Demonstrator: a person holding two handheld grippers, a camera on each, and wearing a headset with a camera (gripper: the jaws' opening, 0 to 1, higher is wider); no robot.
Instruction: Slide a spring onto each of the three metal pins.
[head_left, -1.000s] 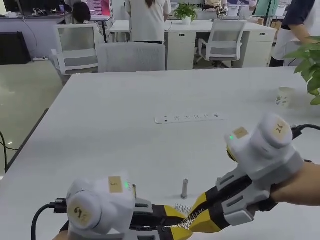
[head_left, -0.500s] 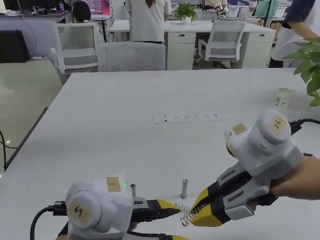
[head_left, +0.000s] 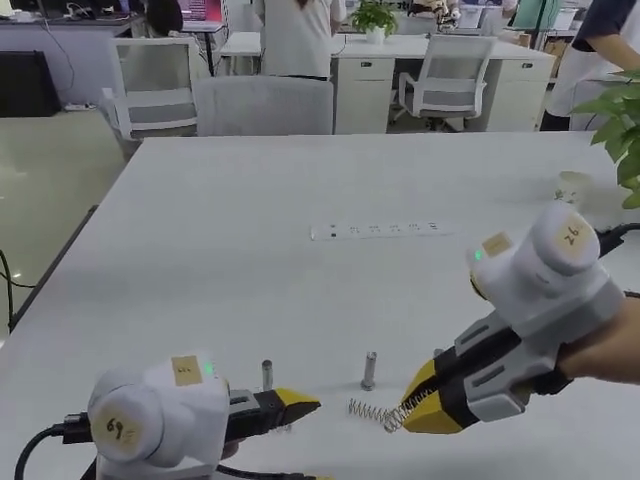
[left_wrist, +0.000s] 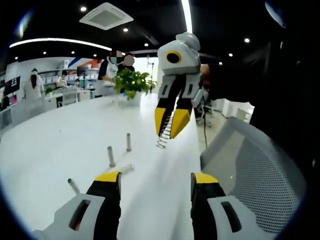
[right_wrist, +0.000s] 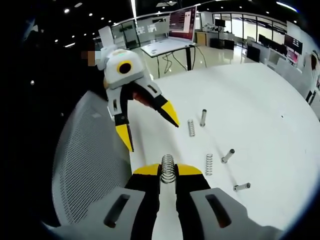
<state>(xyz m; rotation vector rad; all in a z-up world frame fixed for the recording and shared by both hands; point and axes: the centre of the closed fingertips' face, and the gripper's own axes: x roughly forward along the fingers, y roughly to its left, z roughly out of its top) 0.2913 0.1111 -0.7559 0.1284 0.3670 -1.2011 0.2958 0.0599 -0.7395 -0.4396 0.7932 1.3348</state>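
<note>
- The spring (head_left: 368, 410) is pinched at one end by the right gripper (head_left: 414, 411). Its free end juts out to the left, low over the table (head_left: 250, 250); whether it touches the surface is unclear.
- In the right gripper view, that gripper's yellow-tipped fingers (right_wrist: 146, 171) are nearly together, with the coil caught upright between them.
- Three metal pins (right_wrist: 203, 117) stand on the table ahead of the right gripper, none of them carrying a spring. In the head view, the held spring's free end lies near the closer pin, just in front of it.
- Two loose springs (right_wrist: 209, 164) lie on the table among the pins, one just beside the farthest pin.
- The left gripper (left_wrist: 156, 176) has its fingers (left_wrist: 107, 177) spread wide with nothing between them. It points across at the right gripper.
- Further back on the table lie a white power strip (head_left: 375, 231) and, at the right edge, a small cup (head_left: 570, 188) beside a leafy plant (head_left: 620, 110).
- Office chairs (head_left: 262, 105) stand beyond the far end.
</note>
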